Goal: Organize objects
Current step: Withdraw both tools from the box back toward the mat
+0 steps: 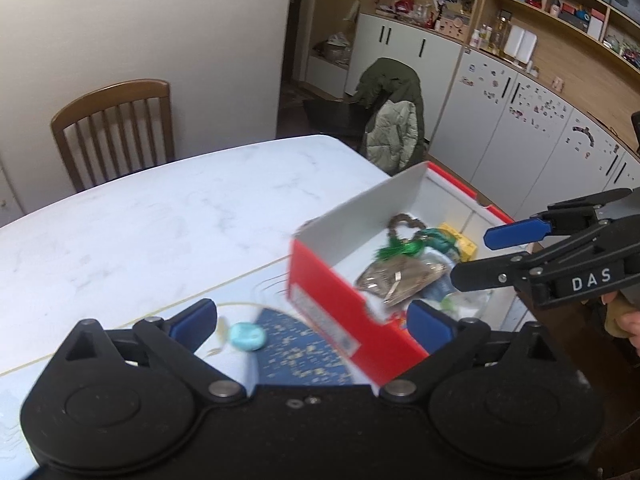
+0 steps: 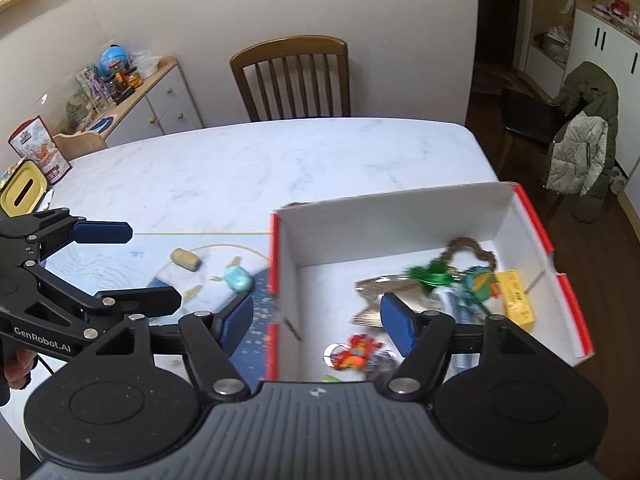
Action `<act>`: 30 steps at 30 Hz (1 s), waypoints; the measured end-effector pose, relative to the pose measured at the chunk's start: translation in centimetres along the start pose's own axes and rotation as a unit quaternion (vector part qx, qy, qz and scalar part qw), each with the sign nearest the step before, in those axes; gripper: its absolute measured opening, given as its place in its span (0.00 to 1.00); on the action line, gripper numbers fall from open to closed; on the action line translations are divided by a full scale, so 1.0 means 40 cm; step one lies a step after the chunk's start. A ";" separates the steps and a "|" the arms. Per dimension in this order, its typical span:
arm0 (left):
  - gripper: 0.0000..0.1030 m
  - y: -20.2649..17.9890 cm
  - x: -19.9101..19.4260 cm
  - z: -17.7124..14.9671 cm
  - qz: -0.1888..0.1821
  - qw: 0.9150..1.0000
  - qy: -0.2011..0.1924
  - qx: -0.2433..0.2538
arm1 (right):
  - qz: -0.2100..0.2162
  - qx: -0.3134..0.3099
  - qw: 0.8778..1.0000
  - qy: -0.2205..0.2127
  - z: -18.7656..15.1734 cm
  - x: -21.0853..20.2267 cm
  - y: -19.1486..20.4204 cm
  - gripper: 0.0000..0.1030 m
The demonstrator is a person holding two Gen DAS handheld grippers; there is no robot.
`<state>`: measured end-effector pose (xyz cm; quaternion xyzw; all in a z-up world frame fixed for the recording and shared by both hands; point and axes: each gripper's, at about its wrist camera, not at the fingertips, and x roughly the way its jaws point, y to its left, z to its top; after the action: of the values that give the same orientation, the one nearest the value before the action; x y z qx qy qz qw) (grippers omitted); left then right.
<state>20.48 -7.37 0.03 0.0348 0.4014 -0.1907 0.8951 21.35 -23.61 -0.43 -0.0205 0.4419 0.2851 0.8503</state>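
both claws gaping, holding nothing. teal piece (image 2: 239, 279) lying on desk (image 2: 280, 160) left of box (image 2: 400, 208); left claw (image 1: 312, 322) hovering nearer, right claw (image 2: 316, 314) straddling box wall.

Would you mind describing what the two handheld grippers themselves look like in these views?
Both are black linkage frames with silver pivot pins, round black discs at the base and blue pads on the fingers. The left gripper carries white "GenRobot.AI" lettering and a thin dark cable near the hand. The right gripper bears white "DAS" lettering; from its own camera its body is ribbed grey.
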 end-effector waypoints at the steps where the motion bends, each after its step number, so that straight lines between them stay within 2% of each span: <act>1: 0.99 0.016 -0.005 -0.006 0.003 1.000 0.000 -0.002 | 0.002 -0.001 1.000 0.001 0.001 0.005 0.018 0.69; 15: 1.00 0.267 -0.020 -0.093 0.050 0.998 0.001 -0.042 | 0.024 -0.010 1.000 0.017 0.024 0.117 0.253 0.79; 23: 1.00 0.369 0.066 -0.129 0.046 0.996 0.026 -0.071 | 0.007 -0.007 0.999 0.052 0.022 0.267 0.323 0.79; 30: 0.99 0.388 0.166 -0.156 0.043 0.997 0.038 -0.045 | -0.013 -0.009 0.996 0.083 0.021 0.374 0.328 0.79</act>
<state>25.83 6.24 -10.44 0.0193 0.4410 -0.1323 0.8875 22.07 -5.41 -8.47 -0.0573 0.5077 0.2757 0.8142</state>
